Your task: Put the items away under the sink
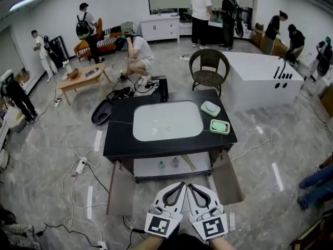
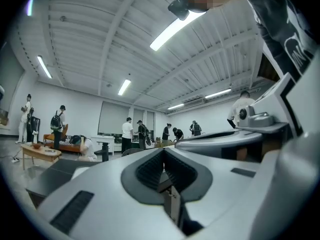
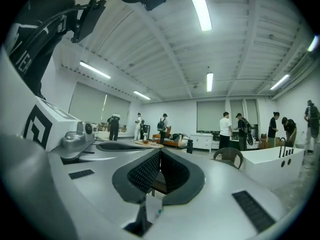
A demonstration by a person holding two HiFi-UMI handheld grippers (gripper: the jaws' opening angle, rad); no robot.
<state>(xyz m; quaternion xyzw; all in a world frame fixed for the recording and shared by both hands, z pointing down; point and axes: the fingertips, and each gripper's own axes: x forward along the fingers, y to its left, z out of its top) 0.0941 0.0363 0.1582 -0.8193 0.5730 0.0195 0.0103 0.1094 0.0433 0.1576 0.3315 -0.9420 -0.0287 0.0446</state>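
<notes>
In the head view a black sink cabinet [image 1: 117, 139] with a white basin [image 1: 167, 120] stands in front of me. Both of its lower doors [image 1: 120, 189] hang open. On the shelf inside are two small bottles [image 1: 161, 164] and a pale stick-like item [image 1: 188, 163]. Two green soap dishes [image 1: 210, 108] lie on the counter's right side. My left gripper [image 1: 180, 185] and right gripper [image 1: 190, 186] are side by side at the bottom edge, below the cabinet, both shut and empty. Each gripper view shows pads pressed together, left gripper [image 2: 163, 152], right gripper [image 3: 160, 152], pointing level across the room.
A wicker chair [image 1: 209, 66] and a white bathtub [image 1: 260, 77] stand behind the cabinet. Cables and a power strip [image 1: 80, 165] lie on the floor at left. A low wooden table [image 1: 83, 78], a black pan-like item [image 1: 100, 113] and several people fill the back.
</notes>
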